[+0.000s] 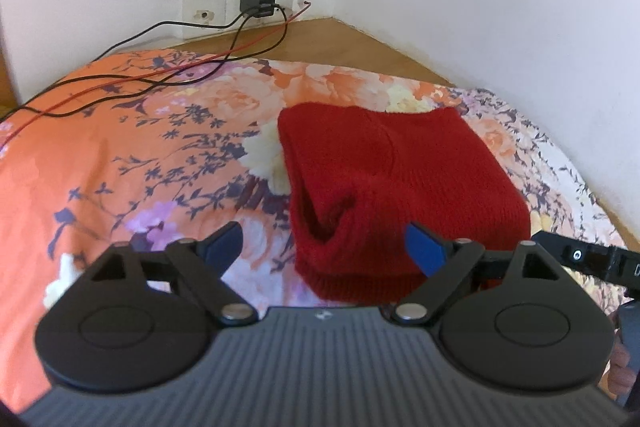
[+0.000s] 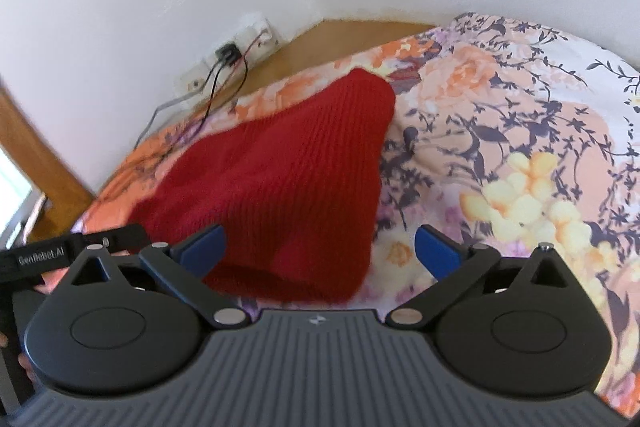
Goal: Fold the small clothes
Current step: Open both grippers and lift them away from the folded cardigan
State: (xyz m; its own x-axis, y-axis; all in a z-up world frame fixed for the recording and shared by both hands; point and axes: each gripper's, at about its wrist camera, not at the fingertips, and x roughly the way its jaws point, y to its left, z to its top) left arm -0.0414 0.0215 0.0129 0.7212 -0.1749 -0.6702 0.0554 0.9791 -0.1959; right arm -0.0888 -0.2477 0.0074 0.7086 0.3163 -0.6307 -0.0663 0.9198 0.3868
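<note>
Left gripper [image 1: 324, 247] wide apart, blue-padded fingers [image 1: 426, 253] empty, hovering at the near edge of a red knitted garment [image 1: 400, 183] folded flat on an orange floral bedsheet [image 1: 120, 147]. Black and red cables [image 1: 160, 79] run across the sheet to a black charger [image 1: 257, 5] in the white wall socket strip [image 1: 208, 15]. Other gripper's black body [image 1: 588, 259] pokes in at right.

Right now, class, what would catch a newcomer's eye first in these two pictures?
A red knitted garment lies folded on the orange floral bedsheet, close in front of both open tools, left and right. Behind, black and red cables trail across the sheet from a wall charger.
</note>
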